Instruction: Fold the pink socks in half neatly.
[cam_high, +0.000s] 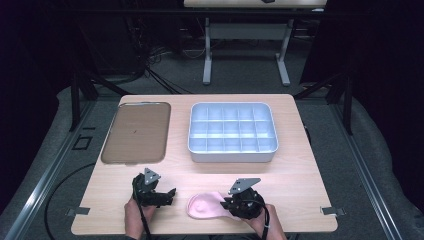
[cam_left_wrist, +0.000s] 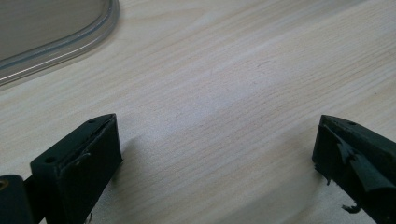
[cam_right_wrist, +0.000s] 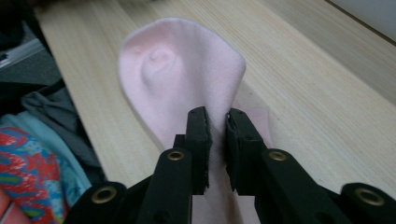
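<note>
From the high view, the pink sock (cam_high: 206, 205) lies on the worktop (cam_high: 300, 200) near its front edge, between the two hands, with the right gripper (cam_high: 231, 204) at its right end. How that gripper meets it is too small to read there; the right gripper view settles it: the right gripper (cam_right_wrist: 217, 122) has its jaws closed on a pinched fold of the sock (cam_right_wrist: 177, 70), whose rounded end lies flat ahead. That view also catches bright patterned cloth (cam_right_wrist: 28, 177) below the worktop's edge, cut off by the frame.

The left gripper (cam_high: 170, 192) rests left of the sock, apart from it. Its own view shows the left gripper (cam_left_wrist: 217, 140) with jaws wide open over bare wood, and a corner of the brown tray (cam_left_wrist: 56, 42). The compartment tray (cam_high: 232, 134) stands farther back, its cells hard to make out.
</note>
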